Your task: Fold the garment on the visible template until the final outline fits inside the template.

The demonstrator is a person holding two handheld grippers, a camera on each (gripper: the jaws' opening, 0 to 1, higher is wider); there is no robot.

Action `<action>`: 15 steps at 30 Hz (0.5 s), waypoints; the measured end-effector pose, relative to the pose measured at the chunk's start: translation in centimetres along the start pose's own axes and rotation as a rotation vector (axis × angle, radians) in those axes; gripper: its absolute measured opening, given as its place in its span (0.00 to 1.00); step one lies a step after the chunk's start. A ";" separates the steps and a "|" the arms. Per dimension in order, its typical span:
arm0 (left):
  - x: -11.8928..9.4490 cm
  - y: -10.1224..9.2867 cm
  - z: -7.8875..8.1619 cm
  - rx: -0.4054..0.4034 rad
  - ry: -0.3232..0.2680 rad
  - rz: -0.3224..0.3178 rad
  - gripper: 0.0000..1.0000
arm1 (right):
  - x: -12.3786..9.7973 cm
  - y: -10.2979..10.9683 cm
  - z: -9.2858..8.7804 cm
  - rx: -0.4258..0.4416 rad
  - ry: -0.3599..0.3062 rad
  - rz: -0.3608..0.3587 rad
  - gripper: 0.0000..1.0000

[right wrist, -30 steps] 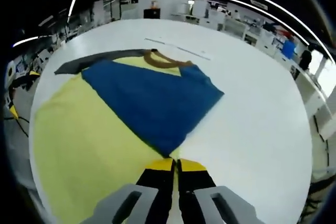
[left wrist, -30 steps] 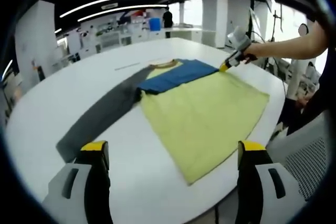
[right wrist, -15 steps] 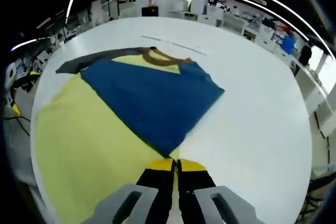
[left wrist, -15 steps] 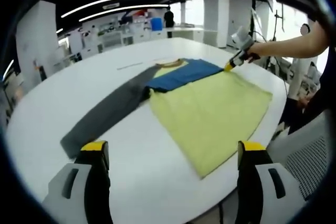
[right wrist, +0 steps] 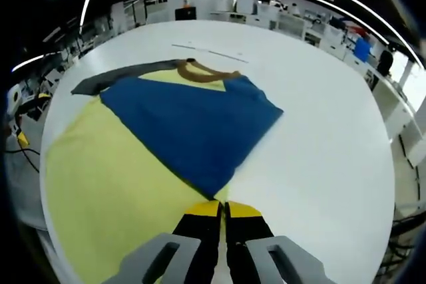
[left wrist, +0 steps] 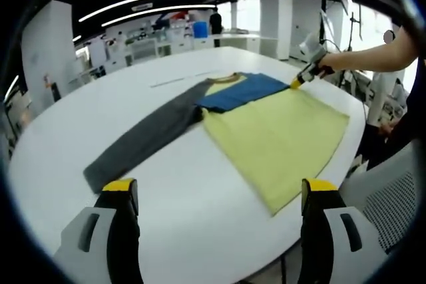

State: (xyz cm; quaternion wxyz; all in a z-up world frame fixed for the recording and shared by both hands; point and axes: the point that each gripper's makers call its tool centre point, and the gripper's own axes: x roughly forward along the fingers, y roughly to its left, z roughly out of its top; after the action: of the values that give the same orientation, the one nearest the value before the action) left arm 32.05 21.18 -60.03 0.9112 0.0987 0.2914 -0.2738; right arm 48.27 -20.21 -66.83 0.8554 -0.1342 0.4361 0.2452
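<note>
Now your right tongs [right wrist: 221, 209] are pinching the garment's [left wrist: 266, 124] edge, jaws closed, while your left tongs [left wrist: 216, 194] are gaping empty well short of it.

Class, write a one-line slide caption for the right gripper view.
Right gripper shut on the garment where its folded blue sleeve ends.

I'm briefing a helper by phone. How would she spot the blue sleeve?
On the white table lies a yellow shirt. Near its brown collar, the blue sleeve is folded across the yellow body, unlike the grey sleeve, stretched out on the table.
</note>
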 end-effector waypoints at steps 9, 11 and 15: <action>-0.2 0.6 0.0 0.002 0.003 0.012 0.99 | -0.5 -0.6 -0.2 0.094 -0.017 -0.008 0.00; -0.1 0.7 0.1 -0.001 0.002 0.012 0.99 | -0.6 -0.4 0.1 0.135 -0.037 0.009 0.00; -0.1 0.9 0.4 0.000 -0.005 0.015 0.99 | -1.4 0.2 1.1 0.172 -0.094 0.043 0.15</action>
State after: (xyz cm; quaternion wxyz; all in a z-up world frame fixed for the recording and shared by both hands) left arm 32.64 21.85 -59.65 0.9140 0.1001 0.2882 -0.2673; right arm 48.24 -20.02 -65.00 0.8777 -0.0394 0.4178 0.2313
